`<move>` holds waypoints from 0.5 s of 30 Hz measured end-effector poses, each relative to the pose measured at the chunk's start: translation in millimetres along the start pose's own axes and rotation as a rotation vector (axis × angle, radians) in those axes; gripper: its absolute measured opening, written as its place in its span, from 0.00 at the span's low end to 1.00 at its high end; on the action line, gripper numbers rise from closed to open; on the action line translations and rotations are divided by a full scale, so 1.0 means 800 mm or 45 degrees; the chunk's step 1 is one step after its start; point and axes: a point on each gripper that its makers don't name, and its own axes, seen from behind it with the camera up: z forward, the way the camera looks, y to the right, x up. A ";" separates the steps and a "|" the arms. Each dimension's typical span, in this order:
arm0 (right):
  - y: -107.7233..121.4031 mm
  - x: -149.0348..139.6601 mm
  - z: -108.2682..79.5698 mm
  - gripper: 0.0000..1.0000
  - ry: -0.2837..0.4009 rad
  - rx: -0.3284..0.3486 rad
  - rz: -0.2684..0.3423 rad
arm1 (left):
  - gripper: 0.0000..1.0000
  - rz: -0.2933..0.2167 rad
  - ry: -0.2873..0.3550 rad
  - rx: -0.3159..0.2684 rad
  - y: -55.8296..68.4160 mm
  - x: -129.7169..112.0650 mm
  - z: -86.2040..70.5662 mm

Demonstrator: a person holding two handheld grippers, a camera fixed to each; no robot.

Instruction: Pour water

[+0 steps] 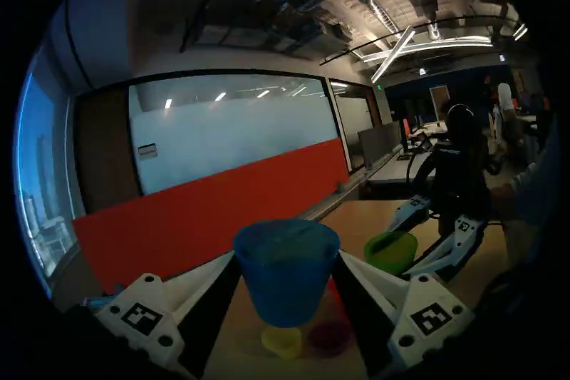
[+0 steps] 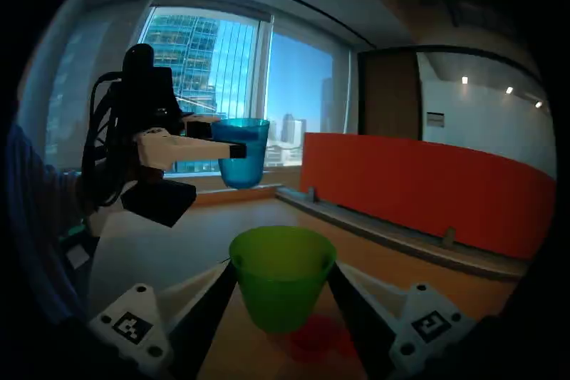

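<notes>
Over the wooden table point(image 2: 385, 259) our left gripper point(image 1: 286, 269) clamps the blue cup point(image 1: 286, 291), our right gripper point(image 2: 282, 273) the green cup point(image 2: 282, 298) ahead-right of it, both upright; we judge pouring next needs rims aligned, then a tilt.

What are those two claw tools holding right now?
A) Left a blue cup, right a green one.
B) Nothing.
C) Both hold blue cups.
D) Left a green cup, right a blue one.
A: the left gripper grips the blue cup, the right gripper the green cup, each between its two fingers.
</notes>
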 end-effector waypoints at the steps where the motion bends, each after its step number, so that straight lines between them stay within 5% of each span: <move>1: -0.002 0.001 0.001 0.90 0.004 0.004 0.002 | 0.84 0.011 0.003 0.005 -0.001 0.003 0.000; 15: -0.032 0.013 0.019 0.90 0.026 0.076 -0.006 | 0.85 0.182 0.031 0.038 -0.004 0.044 0.003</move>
